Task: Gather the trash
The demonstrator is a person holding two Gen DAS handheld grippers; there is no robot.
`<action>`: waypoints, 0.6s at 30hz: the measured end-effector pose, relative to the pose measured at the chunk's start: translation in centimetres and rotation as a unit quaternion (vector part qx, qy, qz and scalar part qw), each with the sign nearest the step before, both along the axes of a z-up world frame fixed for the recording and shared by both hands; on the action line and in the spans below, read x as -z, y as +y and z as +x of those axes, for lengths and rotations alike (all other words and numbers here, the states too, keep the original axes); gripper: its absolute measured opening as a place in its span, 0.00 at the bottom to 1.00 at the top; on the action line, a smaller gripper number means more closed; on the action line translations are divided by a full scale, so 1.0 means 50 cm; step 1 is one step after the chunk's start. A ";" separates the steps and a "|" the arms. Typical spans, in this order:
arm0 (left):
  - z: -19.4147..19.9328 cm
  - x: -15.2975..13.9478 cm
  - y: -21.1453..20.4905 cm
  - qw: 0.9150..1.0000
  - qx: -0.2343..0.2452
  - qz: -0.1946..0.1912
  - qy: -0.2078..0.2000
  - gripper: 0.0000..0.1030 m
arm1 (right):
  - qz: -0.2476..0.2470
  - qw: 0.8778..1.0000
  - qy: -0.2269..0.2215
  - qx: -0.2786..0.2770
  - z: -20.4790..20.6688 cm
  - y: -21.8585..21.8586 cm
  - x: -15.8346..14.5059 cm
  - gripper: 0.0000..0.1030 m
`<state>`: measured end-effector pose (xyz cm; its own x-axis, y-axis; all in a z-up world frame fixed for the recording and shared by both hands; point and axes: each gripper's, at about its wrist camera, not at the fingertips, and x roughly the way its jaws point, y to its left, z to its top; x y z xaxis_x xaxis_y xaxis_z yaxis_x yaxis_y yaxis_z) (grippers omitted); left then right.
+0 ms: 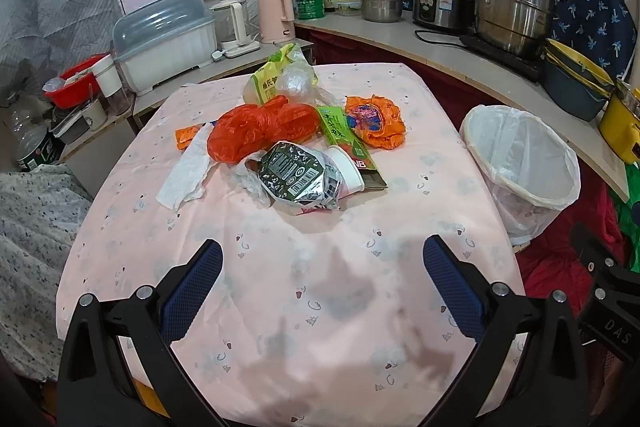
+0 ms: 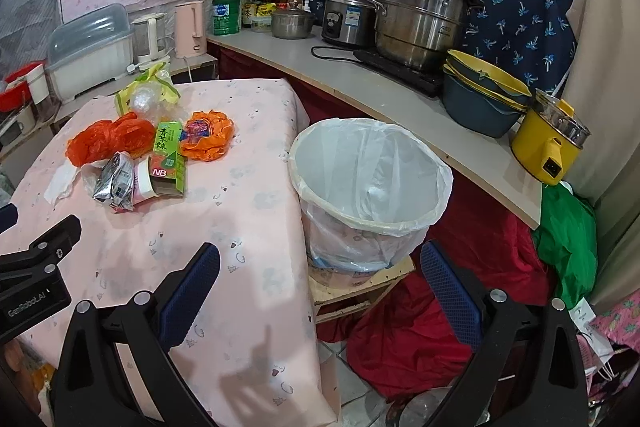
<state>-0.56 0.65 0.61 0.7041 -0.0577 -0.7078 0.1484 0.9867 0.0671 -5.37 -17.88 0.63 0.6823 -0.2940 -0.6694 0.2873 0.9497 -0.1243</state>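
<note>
A heap of trash lies on the pink-clothed table (image 1: 304, 307): a red plastic bag (image 1: 260, 131), an orange wrapper (image 1: 374, 121), a green carton (image 1: 348, 147), a silver foil pack (image 1: 296, 175), a white cup (image 1: 346, 173), a white tissue (image 1: 188, 171) and a yellow-green bag (image 1: 276, 75). The heap also shows in the right wrist view (image 2: 148, 151). A white-lined trash bin (image 2: 368, 183) stands right of the table, also in the left wrist view (image 1: 524, 163). My left gripper (image 1: 322, 267) is open and empty over the table's near part. My right gripper (image 2: 320, 271) is open and empty near the table's right edge.
A counter (image 2: 360, 83) behind holds steel pots (image 2: 420, 23), stacked bowls (image 2: 484, 99), a yellow cooker (image 2: 552, 139) and kettles (image 1: 276, 13). A dish box (image 1: 164, 43) stands at the left. Red and green cloth (image 2: 440, 307) lies on the floor under the bin.
</note>
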 end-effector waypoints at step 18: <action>0.146 -0.022 0.061 1.000 -0.010 -0.011 -0.004 0.93 | 0.012 1.000 -0.001 -0.013 0.154 0.024 -0.005 0.93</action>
